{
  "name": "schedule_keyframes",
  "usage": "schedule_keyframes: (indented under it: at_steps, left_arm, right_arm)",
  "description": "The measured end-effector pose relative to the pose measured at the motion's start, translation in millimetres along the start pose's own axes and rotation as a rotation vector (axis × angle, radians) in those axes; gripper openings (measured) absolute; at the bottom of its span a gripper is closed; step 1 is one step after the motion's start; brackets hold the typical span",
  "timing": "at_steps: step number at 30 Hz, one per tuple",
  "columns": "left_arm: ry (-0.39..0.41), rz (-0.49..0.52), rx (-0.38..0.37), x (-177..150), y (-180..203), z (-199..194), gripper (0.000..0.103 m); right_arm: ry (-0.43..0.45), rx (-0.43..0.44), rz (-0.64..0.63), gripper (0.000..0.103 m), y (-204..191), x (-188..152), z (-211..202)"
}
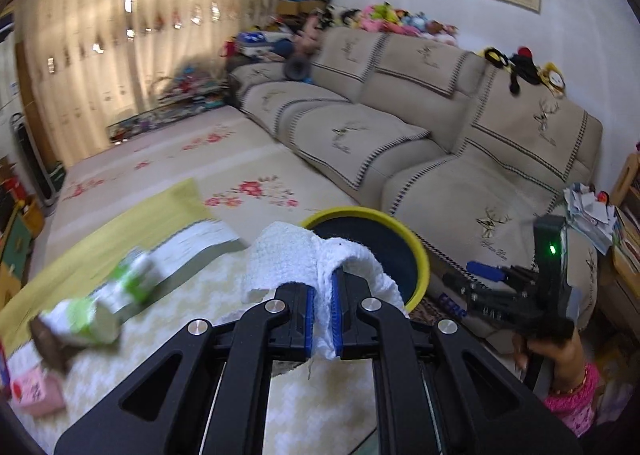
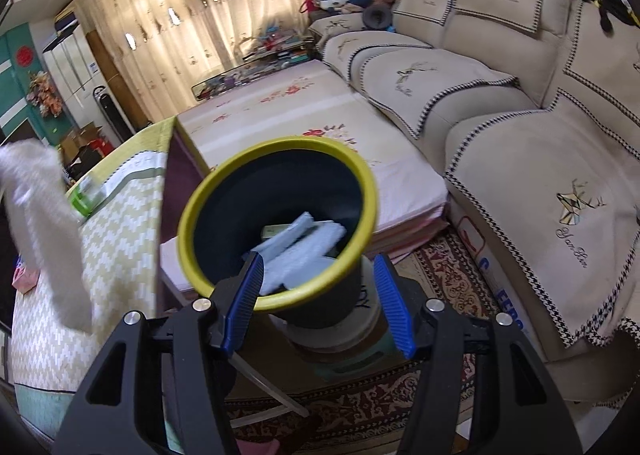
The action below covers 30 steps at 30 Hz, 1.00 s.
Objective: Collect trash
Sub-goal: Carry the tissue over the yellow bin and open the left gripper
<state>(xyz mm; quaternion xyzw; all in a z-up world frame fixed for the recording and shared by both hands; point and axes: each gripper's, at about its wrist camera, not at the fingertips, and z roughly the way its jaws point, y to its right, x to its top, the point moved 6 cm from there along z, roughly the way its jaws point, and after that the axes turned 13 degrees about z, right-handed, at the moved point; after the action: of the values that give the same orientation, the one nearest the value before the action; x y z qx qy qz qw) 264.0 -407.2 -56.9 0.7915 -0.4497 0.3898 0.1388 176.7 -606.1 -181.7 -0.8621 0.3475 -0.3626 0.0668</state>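
left wrist view: the left tongs [image 1: 322, 309] are clamped on a white paper towel [image 1: 296, 261], which drapes over both blue pads [image 1: 308, 319] and hangs between them. the towel sits just in front of the yellow-rimmed bin [image 1: 418, 251], which lies past the tongs, between the counter [image 1: 168, 335] and the sofa [image 1: 400, 135]. on the counter's patterned cloth, left of the tongs, lie a blurred green-and-white pack [image 1: 132, 283] and a pink box [image 1: 36, 391]. the right tongs [image 1: 486, 273] appear at the far right, held in a hand [image 1: 560, 355]; their state cannot be told here.

right wrist view: the right tongs [image 2: 318, 303] stand apart, holding nothing, with the bin [image 2: 200, 207] tilted toward the camera just beyond and between their blue pads [image 2: 394, 307]. only this view shows the bin's interior: crumpled pale paper [image 2: 296, 251] lies at the bottom. the white paper towel [image 2: 40, 223] appears blurred at the left edge, above the counter [image 2: 112, 255] and well apart from the bin.
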Motion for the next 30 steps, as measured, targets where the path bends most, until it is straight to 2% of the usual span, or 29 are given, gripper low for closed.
schedule_keyframes:
  at_steps: [7, 11, 13, 14, 15, 16, 18, 21, 24, 27, 30]
  left_arm:
    - [-0.121, 0.041, -0.067, 44, 25, 106, 0.008]
    - [-0.225, 0.037, -0.090, 46, 36, 165, 0.009]
    - [-0.288, 0.012, -0.110, 40, 36, 191, 0.023]
    - [-0.315, -0.005, -0.123, 35, 36, 201, 0.039]
    - [-0.337, -0.023, -0.132, 30, 35, 208, 0.048]
    - [-0.352, -0.050, -0.145, 26, 32, 214, 0.051]
    - [-0.373, -0.090, -0.163, 20, 26, 220, 0.067]
    - [-0.373, -0.114, -0.165, 15, 18, 221, 0.071]
    - [-0.399, -0.106, -0.167, 8, 13, 216, 0.084]
    - [-0.410, -0.107, -0.149, 6, 5, 213, 0.086]
    - [-0.459, -0.094, -0.158, 1, 7, 209, 0.091]
  right_arm:
    - [-0.003, -0.015, 0.032, 0.055, 25, 7, 1]
    - [-0.014, -0.021, 0.033, 0.055, 32, 8, 4]
    - [-0.020, -0.024, 0.031, 0.055, 33, 7, 6]
    - [-0.025, -0.023, 0.030, 0.056, 33, 7, 7]
    - [-0.028, -0.022, 0.029, 0.056, 33, 7, 8]
    - [-0.031, -0.020, 0.030, 0.056, 33, 6, 10]
    - [-0.038, -0.014, 0.029, 0.057, 31, 4, 11]
    - [-0.046, -0.009, 0.030, 0.058, 29, 3, 14]
    - [-0.055, -0.008, 0.031, 0.058, 29, 2, 17]
    - [-0.057, -0.003, 0.027, 0.058, 25, 0, 17]
    - [-0.053, 0.001, 0.027, 0.058, 23, -1, 16]
